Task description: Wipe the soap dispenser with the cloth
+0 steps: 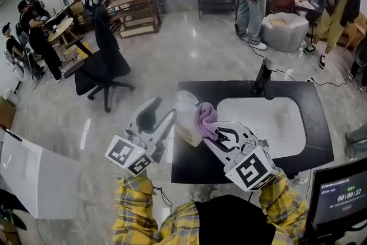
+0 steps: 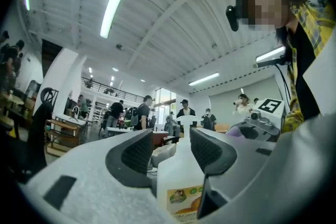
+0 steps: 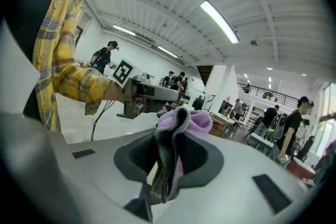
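Reading left to right: your left gripper (image 1: pixel 163 113) stands wide open, the soap dispenser (image 1: pixel 185 109) upright between its pads at the counter's (image 1: pixel 189 163) left edge. The purple cloth (image 1: pixel 206 119) lies against the dispenser's right side, pinched in your right gripper (image 1: pixel 221 133), whose jaws are closed on it.

From my head view the soap dispenser (image 1: pixel 184 113) is mostly covered: the cloth (image 1: pixel 205 119) hides its right side and the left gripper (image 1: pixel 165 111) crosses its left, so I can't tell there whether the pads touch it. In the left gripper view its base runs off the bottom edge, and its label (image 2: pixel 184 201) is too small to read. In the right gripper view the cloth blocks whatever lies behind. The monitor (image 1: pixel 343 195) at lower right is cut by the frame
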